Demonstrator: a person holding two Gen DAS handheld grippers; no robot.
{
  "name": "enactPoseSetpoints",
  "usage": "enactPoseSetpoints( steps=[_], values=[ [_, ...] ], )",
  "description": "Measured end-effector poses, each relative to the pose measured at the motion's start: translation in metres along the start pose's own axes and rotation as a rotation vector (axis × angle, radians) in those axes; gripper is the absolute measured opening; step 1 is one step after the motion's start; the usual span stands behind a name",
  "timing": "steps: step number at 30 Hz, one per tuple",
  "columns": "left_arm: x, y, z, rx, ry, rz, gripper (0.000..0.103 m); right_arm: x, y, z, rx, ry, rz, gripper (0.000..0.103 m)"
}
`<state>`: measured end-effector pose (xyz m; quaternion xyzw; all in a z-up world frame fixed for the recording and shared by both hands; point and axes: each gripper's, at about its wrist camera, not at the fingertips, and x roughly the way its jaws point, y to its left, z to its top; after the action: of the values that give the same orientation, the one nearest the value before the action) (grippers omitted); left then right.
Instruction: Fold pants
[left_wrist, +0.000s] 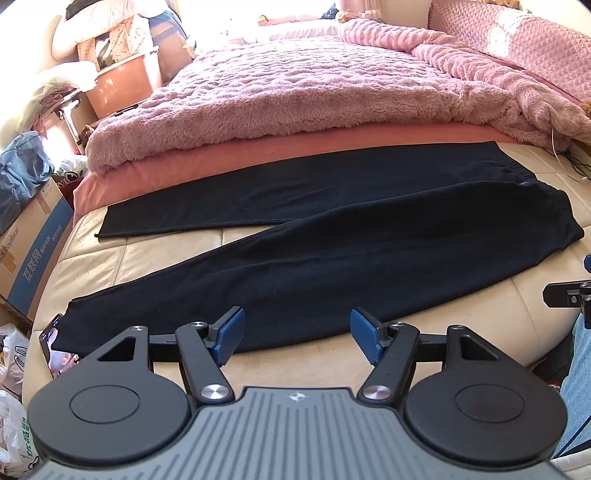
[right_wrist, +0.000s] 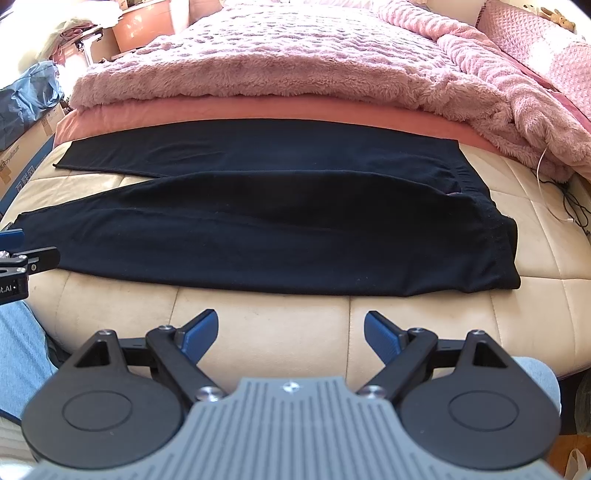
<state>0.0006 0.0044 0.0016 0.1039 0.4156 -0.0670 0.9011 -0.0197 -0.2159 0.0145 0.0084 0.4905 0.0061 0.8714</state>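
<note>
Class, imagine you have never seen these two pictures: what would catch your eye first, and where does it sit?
The black pants lie spread flat across the cream cushion, legs splayed to the left and waistband to the right. Behind them a fluffy pink blanket is heaped over the bed. In the foreground the left gripper and right gripper hang open, holding nothing.

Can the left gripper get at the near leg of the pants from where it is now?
Probably yes. The left gripper is open, right at the near edge of the black pants, and nothing lies between them on the cream cushion.
</note>
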Motion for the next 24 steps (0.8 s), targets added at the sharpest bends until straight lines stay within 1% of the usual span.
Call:
enactPoseSetpoints(
  steps=[24],
  values=[
    [-0.0001, -0.0017, -0.0019, 0.014, -0.007, -0.006, 0.077, 0.0007, -0.0015, -0.0002, 0.004, 0.002, 0.0, 0.082]
  ],
)
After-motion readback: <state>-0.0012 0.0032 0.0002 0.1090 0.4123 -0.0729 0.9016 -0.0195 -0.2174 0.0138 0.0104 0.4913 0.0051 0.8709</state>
